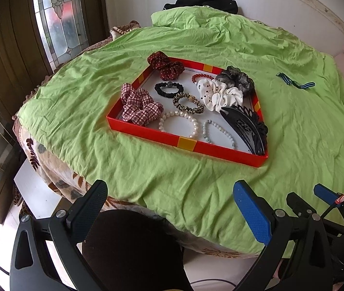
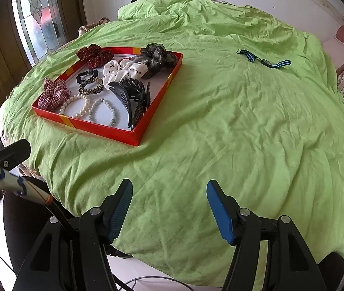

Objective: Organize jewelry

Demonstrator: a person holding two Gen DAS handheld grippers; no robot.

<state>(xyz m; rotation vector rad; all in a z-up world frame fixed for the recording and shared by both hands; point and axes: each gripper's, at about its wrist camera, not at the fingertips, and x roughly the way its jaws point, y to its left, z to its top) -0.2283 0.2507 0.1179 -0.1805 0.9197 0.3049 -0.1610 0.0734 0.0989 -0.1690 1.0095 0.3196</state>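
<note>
A shallow red tray (image 1: 152, 135) with yellow squares on its rim sits on a round counter covered by a crumpled lime-green cloth (image 1: 293, 133). The tray is the landmark, and it holds nearly all the jewelry and hair pieces.

Inside it, at the far corner, lies a dark red dotted scrunchie (image 1: 164, 64). A red-and-white checked scrunchie (image 1: 139, 106) rests against the left wall. In the middle are a black hair tie (image 1: 169, 89) and a leopard-print hair tie (image 1: 187, 103). Toward the near wall lie a white pearl bracelet (image 1: 179, 126) and, beside it, a pale blue-grey bead bracelet (image 1: 220, 133). A white scrunchie with black dots (image 1: 218, 94) and a sheer black scrunchie (image 1: 237, 80) sit toward the far right side, with a red bead bracelet (image 1: 197, 77) partly under them. A large black hair claw (image 1: 247, 126) leans along the right wall.

Well to the right of the tray, a blue-and-green striped strap (image 2: 264, 59) lies alone on the cloth.

Both tongs hang over the cloth's near edge, short of the tray. The left tongs (image 1: 170, 208) stand wide apart, gripping nothing. The right tongs (image 2: 169, 208) stand apart too, nothing between them.
</note>
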